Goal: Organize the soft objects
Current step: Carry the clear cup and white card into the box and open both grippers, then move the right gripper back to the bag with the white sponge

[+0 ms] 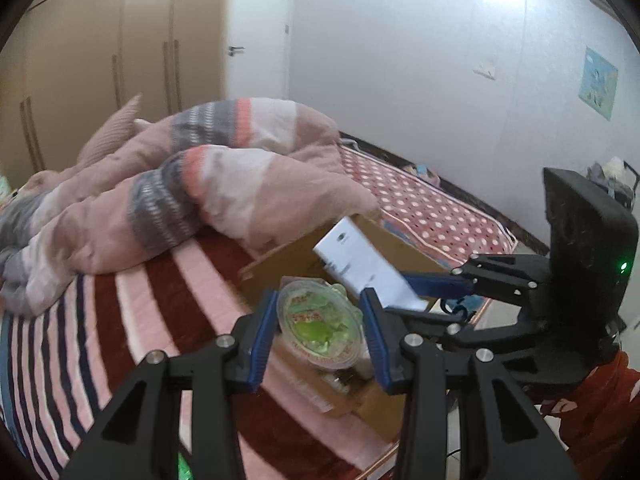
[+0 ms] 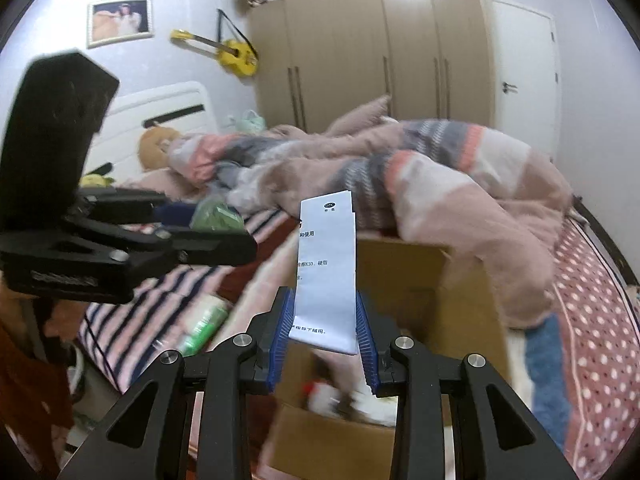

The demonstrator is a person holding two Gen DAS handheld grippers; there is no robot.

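In the left wrist view my left gripper [image 1: 320, 300] is shut on a clear plastic cup with green contents [image 1: 318, 324], held above an open cardboard box [image 1: 372, 400]. Beside it on the right, my right gripper [image 1: 420, 296] grips a white printed paper pack [image 1: 364, 268]. In the right wrist view the right gripper [image 2: 323, 296] is shut on that white pack [image 2: 327, 272], which stands upright between the blue pads [image 2: 282, 320] over the cardboard box [image 2: 460, 300]. The left gripper [image 2: 200, 224] shows at the left with the green cup [image 2: 218, 214] in it.
The box sits on a striped bedspread [image 1: 120, 320]. A crumpled pink quilt [image 1: 224, 188] lies behind it, touching the box's far side. A green bottle [image 2: 204, 322] lies on the bed near its edge. Small items lie inside the box [image 2: 328, 396]. Wardrobes [image 2: 360, 40] stand beyond.
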